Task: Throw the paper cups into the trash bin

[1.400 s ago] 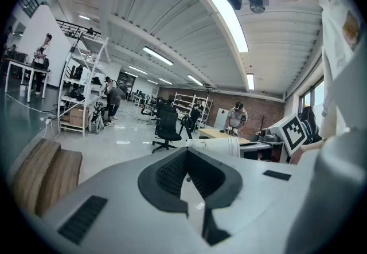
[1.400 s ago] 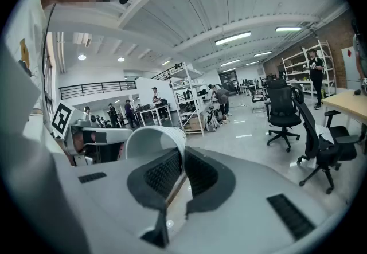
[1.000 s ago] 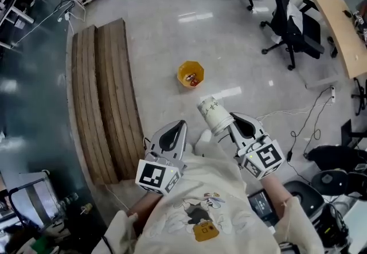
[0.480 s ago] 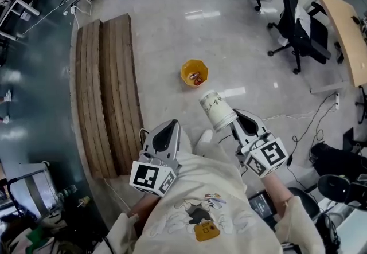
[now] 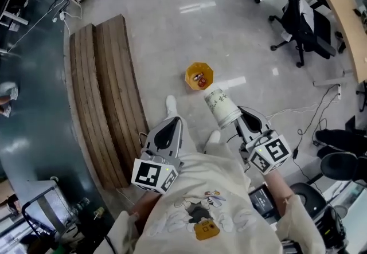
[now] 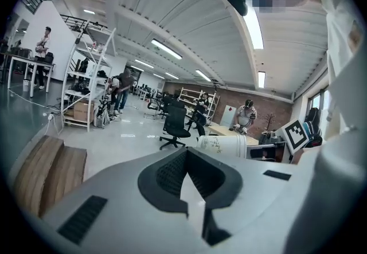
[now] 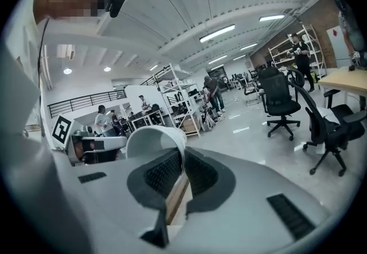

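A white paper cup (image 5: pixel 221 108) with a faint print lies tilted in my right gripper (image 5: pixel 239 122), which is shut on its rim; its closed base points toward the bin. The right gripper view shows the cup's wall (image 7: pixel 153 138) pinched between the jaws of the right gripper (image 7: pixel 181 162). The yellow trash bin (image 5: pixel 198 75) stands on the floor just beyond the cup, with small items inside. My left gripper (image 5: pixel 167 134) is shut and holds nothing. In the left gripper view the cup (image 6: pixel 222 145) shows to the right, past the left gripper (image 6: pixel 187 174).
Long wooden planks (image 5: pixel 104 104) lie on the grey floor at the left. Black office chairs (image 5: pixel 301 20) and a wooden desk (image 5: pixel 346 15) stand at the upper right. Cables (image 5: pixel 309 114) trail across the floor on the right. The person's white shoes (image 5: pixel 171 104) are below the bin.
The view has shifted forward, so the bin now sits closer to the cup. The right gripper still holds the cup, and the left gripper stays shut.
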### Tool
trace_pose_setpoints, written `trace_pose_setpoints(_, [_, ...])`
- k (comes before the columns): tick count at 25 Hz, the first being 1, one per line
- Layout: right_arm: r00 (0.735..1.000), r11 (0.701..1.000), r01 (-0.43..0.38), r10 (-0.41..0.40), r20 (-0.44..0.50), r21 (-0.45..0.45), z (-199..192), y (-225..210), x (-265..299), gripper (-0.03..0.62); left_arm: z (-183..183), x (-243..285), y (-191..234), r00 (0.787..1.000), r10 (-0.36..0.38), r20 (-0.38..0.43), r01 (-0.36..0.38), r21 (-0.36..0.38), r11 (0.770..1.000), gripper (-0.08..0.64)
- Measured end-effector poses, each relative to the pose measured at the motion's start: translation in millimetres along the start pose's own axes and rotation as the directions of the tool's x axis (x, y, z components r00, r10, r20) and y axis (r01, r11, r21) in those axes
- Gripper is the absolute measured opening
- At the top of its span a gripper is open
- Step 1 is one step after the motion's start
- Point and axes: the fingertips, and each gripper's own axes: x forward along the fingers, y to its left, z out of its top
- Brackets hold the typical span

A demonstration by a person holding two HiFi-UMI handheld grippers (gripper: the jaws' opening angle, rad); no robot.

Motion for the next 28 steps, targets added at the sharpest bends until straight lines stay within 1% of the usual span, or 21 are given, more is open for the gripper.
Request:
trace_pose_setpoints(2, [0.999,0.999,0.036,-0.036,-0.011,0.014,5,-6,30,0.025,15,18,33,0.999,-0.042,-0.019,0.042,0.011,0.999,0.005])
trace_pose_setpoints(5, [0.994,0.994,0.098,-0.095,-0.052,0.053,10,-15,77,0.025,39,42,85,0.994,-0.095,-0.046,0.097,0.036,0.995,0.005])
trace_pose_setpoints(7, [0.988,0.986,0.139,-0.133,-0.078,0.086,14,-18,105,0.025,47,57,119,0.989,-0.122,-0.080,0.123,0.008,0.992,0.005])
trace_pose_setpoints(9, [0.983,0.983,0.166,-0.158,-0.099,0.082,18,-19,128,0.025,50,71,143,0.983,-0.150,-0.106,0.150,-0.008,0.989,0.005])
trace_pose_setpoints(11, [0.979,0.982,0.179,-0.172,-0.109,0.063,20,-28,151,0.025,49,91,158,0.976,-0.177,-0.127,0.179,0.001,0.984,0.005])
trace_pose_setpoints(13, [0.977,0.980,0.184,-0.174,-0.127,0.076,15,-39,171,0.025,40,112,166,0.967,-0.192,-0.168,0.195,-0.001,0.981,0.005])
trace_pose_setpoints(15, [0.975,0.978,0.178,-0.161,-0.153,0.108,9,-48,190,0.025,26,133,171,0.955,-0.198,-0.221,0.197,-0.024,0.980,0.005])
trace_pose_setpoints(17, [0.977,0.978,0.163,-0.141,-0.160,0.133,3,-56,208,0.025,13,155,178,0.945,-0.204,-0.254,0.200,-0.042,0.979,0.005])
trace_pose_setpoints(20, [0.977,0.979,0.155,-0.131,-0.167,0.136,-14,-68,229,0.025,-6,180,192,0.935,-0.203,-0.291,0.194,-0.059,0.979,0.005])
trace_pose_setpoints(22, [0.975,0.976,0.165,-0.140,-0.172,0.143,-26,-81,240,0.025,-18,193,198,0.929,-0.196,-0.313,0.186,-0.061,0.981,0.005])
trace_pose_setpoints(25, [0.971,0.972,0.183,-0.157,-0.178,0.144,-45,-94,249,0.025,-38,210,203,0.928,-0.188,-0.323,0.176,-0.064,0.982,0.005])
trace_pose_setpoints(28, [0.968,0.969,0.197,-0.168,-0.185,0.151,-64,-104,256,0.025,-63,224,210,0.918,-0.176,-0.355,0.161,-0.070,0.984,0.005])
